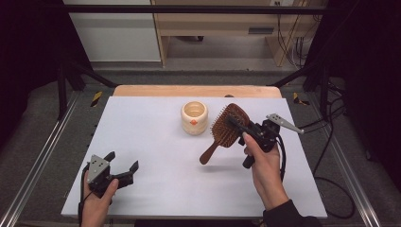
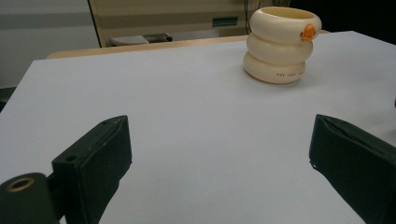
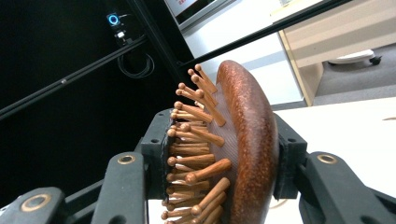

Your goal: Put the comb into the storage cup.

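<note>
Pinching hairbrush (image 1: 228, 124) between right fingers (image 3: 154, 154)

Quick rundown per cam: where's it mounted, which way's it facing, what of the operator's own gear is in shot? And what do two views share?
High view: above the person's side, facing forward and down on the white table; both hands, left gripper and right gripper show.
Left gripper view: low over the table, facing the cream cup between its open fingers.
Right gripper view: aimed along its fingers, clamped on the wooden hairbrush head.
Shared: the cup shows in the high and left gripper views; the hairbrush in the high and right gripper views.
</note>
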Demonstrator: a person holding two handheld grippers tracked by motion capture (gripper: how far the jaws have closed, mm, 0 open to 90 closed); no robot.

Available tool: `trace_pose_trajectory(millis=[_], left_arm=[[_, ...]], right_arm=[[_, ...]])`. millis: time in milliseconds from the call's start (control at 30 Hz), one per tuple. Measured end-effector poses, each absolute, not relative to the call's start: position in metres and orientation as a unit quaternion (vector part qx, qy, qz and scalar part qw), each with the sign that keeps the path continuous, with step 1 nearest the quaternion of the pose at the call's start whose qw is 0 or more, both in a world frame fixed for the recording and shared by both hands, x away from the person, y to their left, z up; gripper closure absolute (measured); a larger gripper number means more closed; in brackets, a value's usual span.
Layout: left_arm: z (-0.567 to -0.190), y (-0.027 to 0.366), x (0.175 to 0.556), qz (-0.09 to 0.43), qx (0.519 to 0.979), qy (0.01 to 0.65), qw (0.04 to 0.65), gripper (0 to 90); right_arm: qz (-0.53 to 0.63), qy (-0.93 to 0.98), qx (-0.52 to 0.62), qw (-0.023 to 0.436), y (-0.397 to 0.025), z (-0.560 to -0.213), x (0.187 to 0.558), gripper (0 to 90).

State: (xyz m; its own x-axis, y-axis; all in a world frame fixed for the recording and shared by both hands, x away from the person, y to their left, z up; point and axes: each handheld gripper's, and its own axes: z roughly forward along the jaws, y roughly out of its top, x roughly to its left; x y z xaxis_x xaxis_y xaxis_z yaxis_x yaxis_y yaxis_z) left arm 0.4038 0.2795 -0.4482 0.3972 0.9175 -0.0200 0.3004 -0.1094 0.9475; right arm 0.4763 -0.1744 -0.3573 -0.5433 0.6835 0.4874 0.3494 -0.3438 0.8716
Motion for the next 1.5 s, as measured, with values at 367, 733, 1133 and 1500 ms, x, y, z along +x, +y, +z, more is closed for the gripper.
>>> trace_pose_trajectory(millis=[367,733,1133,1500], left_arm=[[-0.450,0.286,0.404,0.326,0.654,0.463,0.502,5.9],[-0.450,0.295,0.404,0.321,0.626,0.473,0.531,5.9],[-0.450,0.295,0.403,0.327,0.621,0.468,0.537,4.3],[-0.451,0.295,0.404,0.324,0.626,0.467,0.534,3.6]], right_arm=[[0.665,0.574,0.456,0.141,-0.169,-0.334,0.497,51.5],[0.659,0.576,0.457,0.157,-0.168,-0.314,0.516,51.5],[0.663,0.569,0.458,0.166,-0.168,-0.294,0.529,51.4],[0.669,0.556,0.464,0.167,-0.166,-0.280,0.546,51.3]])
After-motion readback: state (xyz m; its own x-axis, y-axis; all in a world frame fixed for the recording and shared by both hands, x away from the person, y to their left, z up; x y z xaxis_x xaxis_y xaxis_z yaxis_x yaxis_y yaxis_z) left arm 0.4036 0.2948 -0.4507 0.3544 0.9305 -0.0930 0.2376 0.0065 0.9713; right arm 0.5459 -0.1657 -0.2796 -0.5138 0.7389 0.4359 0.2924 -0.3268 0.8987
